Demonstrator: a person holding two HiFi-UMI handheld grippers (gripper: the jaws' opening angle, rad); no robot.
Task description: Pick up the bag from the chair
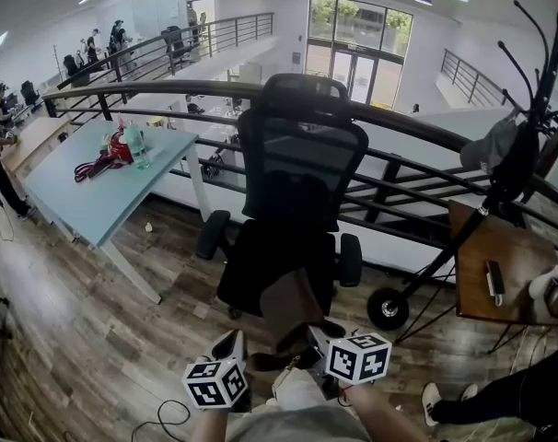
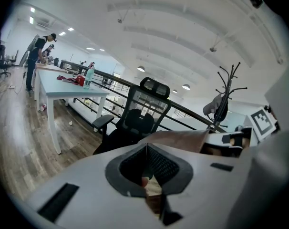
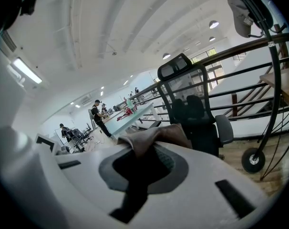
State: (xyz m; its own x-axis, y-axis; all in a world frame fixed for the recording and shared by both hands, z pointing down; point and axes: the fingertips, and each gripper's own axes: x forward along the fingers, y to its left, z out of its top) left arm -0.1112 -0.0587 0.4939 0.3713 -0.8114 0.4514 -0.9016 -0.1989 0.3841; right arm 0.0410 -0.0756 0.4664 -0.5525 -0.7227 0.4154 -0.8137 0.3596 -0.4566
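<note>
A brown bag (image 1: 293, 308) hangs just in front of the seat of the black office chair (image 1: 297, 182), held up between my two grippers. In the head view my left gripper (image 1: 235, 346) is at the bag's lower left and my right gripper (image 1: 318, 341) at its lower right. In the right gripper view the bag's brown material (image 3: 154, 137) comes straight out of the closed jaws of the right gripper (image 3: 142, 163). In the left gripper view the left gripper (image 2: 146, 163) is closed, with the bag's edge (image 2: 180, 140) over it and a strip of brown between the pads.
A light blue table (image 1: 95, 196) with a red item and a bottle stands at the left. A dark railing (image 1: 417, 127) runs behind the chair. A coat rack (image 1: 528, 136) and a wooden side table (image 1: 500, 256) stand at the right, with a person's legs (image 1: 500, 394) below.
</note>
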